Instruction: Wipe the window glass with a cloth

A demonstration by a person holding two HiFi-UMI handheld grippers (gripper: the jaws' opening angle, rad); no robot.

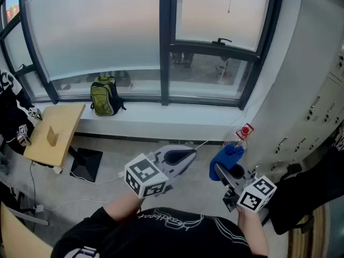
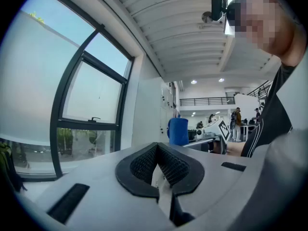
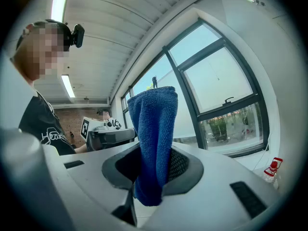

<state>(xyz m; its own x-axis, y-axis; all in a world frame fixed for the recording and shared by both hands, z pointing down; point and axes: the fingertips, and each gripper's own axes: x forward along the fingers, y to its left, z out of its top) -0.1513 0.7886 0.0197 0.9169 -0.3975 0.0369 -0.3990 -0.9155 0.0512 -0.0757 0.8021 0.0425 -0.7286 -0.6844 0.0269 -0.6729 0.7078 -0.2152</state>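
A blue cloth (image 1: 226,160) is pinched in my right gripper (image 1: 219,171), low at the right of the head view; in the right gripper view the blue cloth (image 3: 153,143) stands up between the jaws. My left gripper (image 1: 189,153) is shut with nothing in it, beside the right one. Its jaws meet in the left gripper view, where the blue cloth (image 2: 178,131) shows further off. The window glass (image 1: 102,31) spans the far wall behind dark frames, well beyond both grippers. The window glass (image 3: 221,88) also fills the right of the right gripper view.
A green backpack (image 1: 104,95) leans on the white sill (image 1: 161,120). A wooden desk (image 1: 56,133) stands at the left, with cables on the floor. A red-capped spray bottle (image 1: 243,133) stands near the right wall. Lockers (image 1: 317,117) line the right side.
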